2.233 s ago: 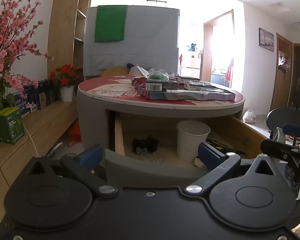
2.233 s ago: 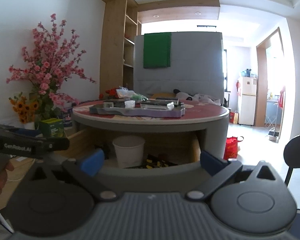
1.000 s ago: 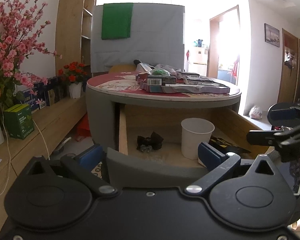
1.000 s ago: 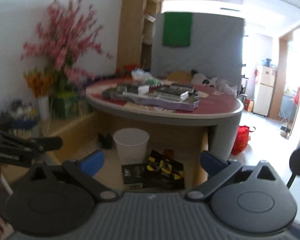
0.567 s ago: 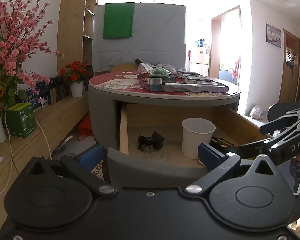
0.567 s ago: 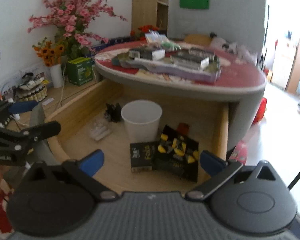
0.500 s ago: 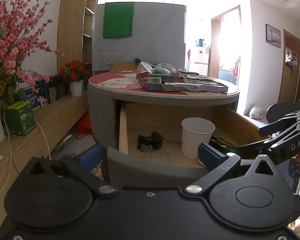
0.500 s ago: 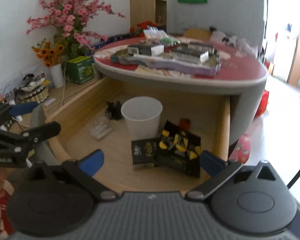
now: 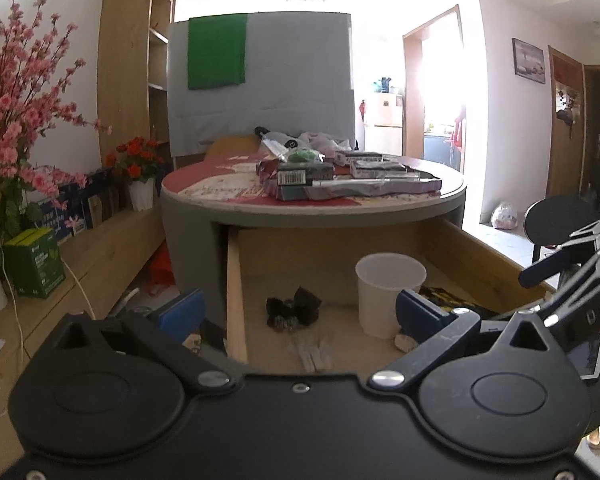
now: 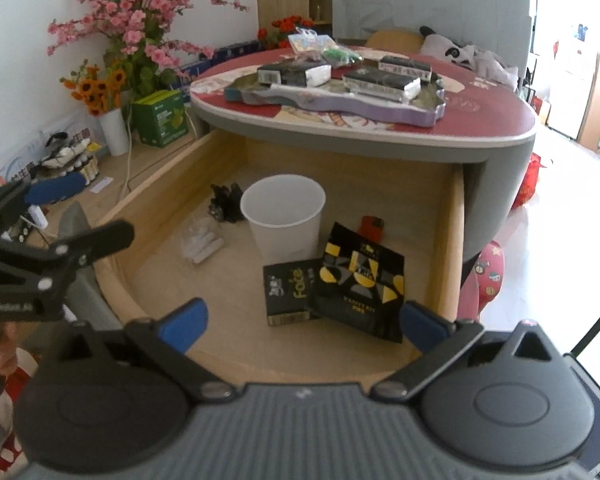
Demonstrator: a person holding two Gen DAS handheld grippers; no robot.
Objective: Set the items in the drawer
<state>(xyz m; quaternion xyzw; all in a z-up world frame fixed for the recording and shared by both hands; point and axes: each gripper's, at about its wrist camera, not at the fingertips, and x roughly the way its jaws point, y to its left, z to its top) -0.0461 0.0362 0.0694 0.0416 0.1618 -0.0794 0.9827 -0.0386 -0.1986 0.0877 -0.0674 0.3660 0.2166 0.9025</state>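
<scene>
Below the round table's rim, across the middle of my right wrist view, the drawer (image 10: 456, 248) stands pulled wide open. Inside it I see a white cup (image 10: 283, 216) at centre frame, a black-and-yellow packet (image 10: 358, 284) lower right of it overlapping a flat black box (image 10: 288, 292), a small black clip bundle (image 10: 224, 200) to the cup's upper left, and a clear packet (image 10: 202, 242) at mid left.

My right claw (image 10: 302, 322) hovers over the drawer's near edge at the bottom of the frame, fingers spread wide with nothing between them. My left claw (image 9: 296, 314) is likewise spread and empty, low in its own view, level with the drawer front.

On the tabletop in the upper half of the frame a purple tray (image 10: 340, 96) carries several dark boxes (image 10: 292, 72). I judge one placement is finished and I am between items. Next, I think, a claw must rise to the table, straddle one box across its narrow width, and pinch it before carrying it down to a bare patch of drawer floor.
</scene>
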